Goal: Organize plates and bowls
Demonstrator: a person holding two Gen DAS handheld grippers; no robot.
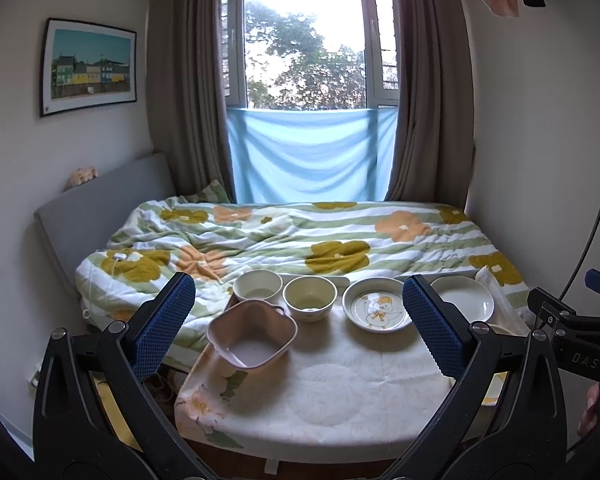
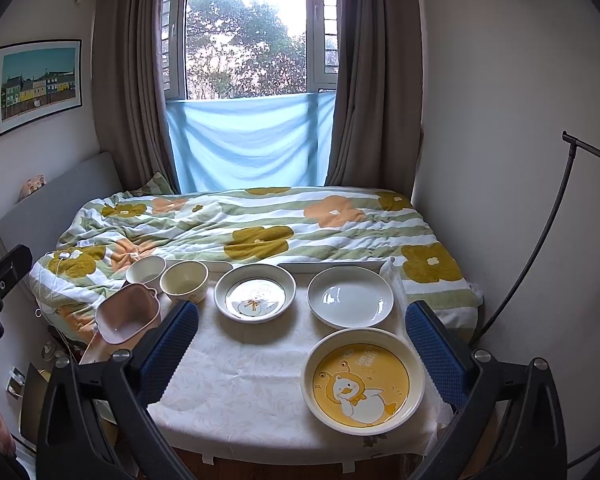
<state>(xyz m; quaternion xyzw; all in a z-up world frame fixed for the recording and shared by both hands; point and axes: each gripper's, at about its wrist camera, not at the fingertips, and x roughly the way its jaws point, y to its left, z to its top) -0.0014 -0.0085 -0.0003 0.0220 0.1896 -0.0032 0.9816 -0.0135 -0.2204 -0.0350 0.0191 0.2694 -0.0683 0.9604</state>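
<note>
**Bedroom background, non-task items**

Landmark: bed (image 2: 240, 232) with a green-striped quilt (image 1: 300, 236) bearing orange and olive flowers. Directly behind the bed: window (image 2: 246, 32), trees outside, light blue cloth (image 2: 250, 148) hung across its lower part. Brown curtains (image 1: 188, 80) flank the window on both sides. Left of the bed: grey padded headboard (image 1: 96, 208) against the wall, framed picture of coloured houses (image 1: 90, 66) above it. White cable (image 1: 116, 264) lies on the quilt's left end. In front of the bed: table under a pale floral tablecloth (image 2: 240, 380). Right of the bed: thin black stand (image 2: 556, 220) leaning by the wall.
</note>
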